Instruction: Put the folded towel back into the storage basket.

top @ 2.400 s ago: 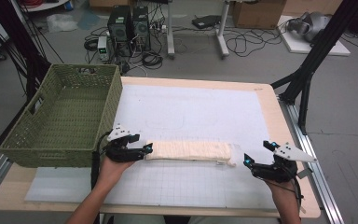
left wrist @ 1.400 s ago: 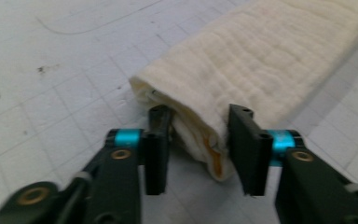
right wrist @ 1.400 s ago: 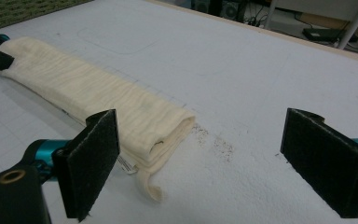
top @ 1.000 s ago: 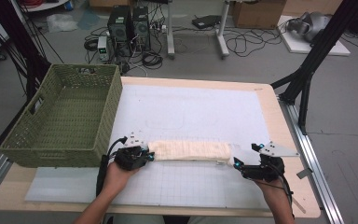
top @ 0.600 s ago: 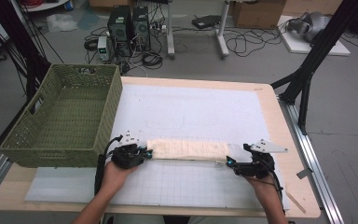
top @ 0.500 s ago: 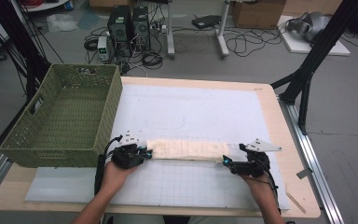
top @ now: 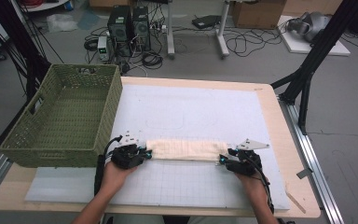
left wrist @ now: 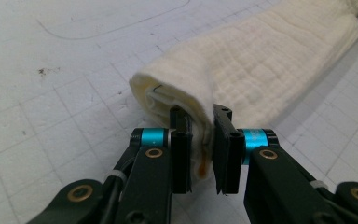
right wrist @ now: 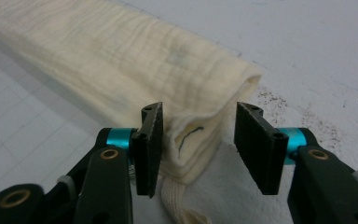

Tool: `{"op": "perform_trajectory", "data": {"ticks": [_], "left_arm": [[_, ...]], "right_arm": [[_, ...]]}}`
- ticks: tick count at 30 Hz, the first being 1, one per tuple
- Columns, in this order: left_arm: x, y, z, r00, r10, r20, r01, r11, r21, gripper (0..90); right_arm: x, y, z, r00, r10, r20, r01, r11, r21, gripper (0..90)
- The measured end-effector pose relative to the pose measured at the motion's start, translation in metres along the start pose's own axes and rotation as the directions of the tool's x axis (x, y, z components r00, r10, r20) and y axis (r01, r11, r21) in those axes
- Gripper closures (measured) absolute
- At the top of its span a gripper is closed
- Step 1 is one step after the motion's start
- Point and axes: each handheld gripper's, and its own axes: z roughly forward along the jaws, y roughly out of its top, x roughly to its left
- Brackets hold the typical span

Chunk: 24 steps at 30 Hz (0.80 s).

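Observation:
A cream folded towel (top: 184,149) lies as a long band on the white foam mat (top: 191,107), near its front. My left gripper (top: 144,152) is at the towel's left end, and in the left gripper view (left wrist: 203,140) its jaws are shut on a pinch of the towel (left wrist: 261,60). My right gripper (top: 221,159) is at the right end. In the right gripper view (right wrist: 198,126) its jaws have just been closing with the towel's folded corner (right wrist: 121,60) between them. One pad touches the cloth and a gap remains at the other, so it is open.
A green woven basket (top: 60,116) stands at the table's left, close behind my left hand. The wooden table edge (top: 279,140) runs along the right of the mat. Computers and cables lie on the floor beyond the table.
My right gripper has moved left and down to the towel's right end, and its jaws have narrowed around the corner. The left gripper has stayed in place on the left end.

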Motion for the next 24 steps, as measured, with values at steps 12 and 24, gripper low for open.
{"op": "perform_trajectory", "data": {"ticks": [12, 24], "left_arm": [[0.0004, -0.0014, 0.0033, 0.9999, 0.007, -0.01, -0.007, 0.9999, 0.009, 78.8], [-0.0022, 0.0042, -0.0048, 0.9997, 0.024, -0.009, -0.025, 0.9992, -0.031, 79.8]], "right_arm": [[0.0052, -0.0023, -0.0004, 0.9985, 0.041, -0.035, -0.041, 0.999, -0.005, 74.2], [0.0081, 0.0025, -0.0043, 0.9981, 0.046, -0.04, -0.046, 0.999, 0.004, 83.0]]}}
